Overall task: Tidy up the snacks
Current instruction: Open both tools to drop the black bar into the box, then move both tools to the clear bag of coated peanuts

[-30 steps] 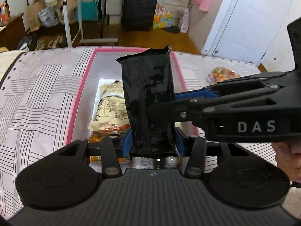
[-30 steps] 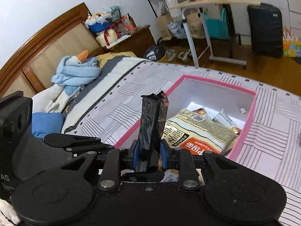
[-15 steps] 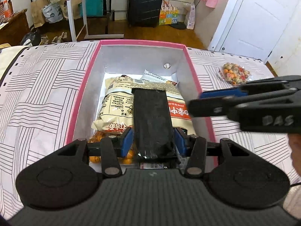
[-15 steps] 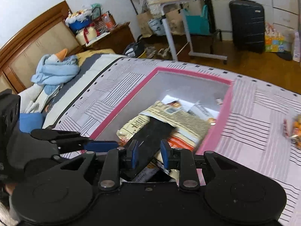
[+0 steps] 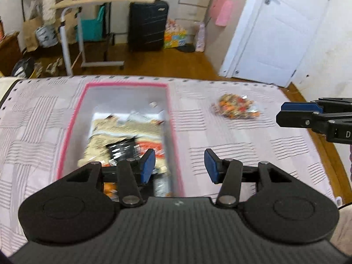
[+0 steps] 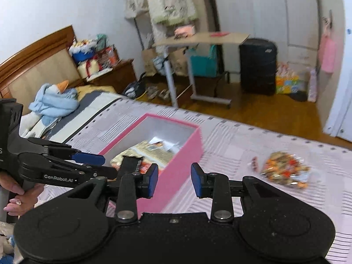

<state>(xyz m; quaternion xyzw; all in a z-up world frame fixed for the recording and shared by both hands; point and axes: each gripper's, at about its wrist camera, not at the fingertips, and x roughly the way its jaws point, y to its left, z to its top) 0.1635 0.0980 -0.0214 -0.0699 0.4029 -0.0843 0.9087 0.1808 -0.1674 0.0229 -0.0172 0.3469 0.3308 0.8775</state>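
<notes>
Between the blue pads of our left gripper (image 5: 179, 165) there is now only air: the fingers stand spread, where a second ago they pinched the black packet (image 5: 123, 150) upright over the box. Our right gripper (image 6: 173, 180) is empty as well, its jaws opening at this moment with nothing between them, though a second ago it too was clamped on that packet. Half a second ago the packet was already tipped flat onto the pile, and now it lies inside the pink box (image 5: 170, 118), on top of the big beige and orange snack bag (image 5: 123, 132) (the left view is blurred, so we cannot read its exact lie). Both grippers have drawn back and swung to the right of the box, so we judge that this snack is put away. Further out, on the striped bedspread (image 5: 231, 154), one clear bag of mixed orange snacks (image 6: 283, 168) lies well apart from the box, to its right. It looks like the last loose item, and the right gripper points nearer to it, which suggests it is our next pick.
</notes>
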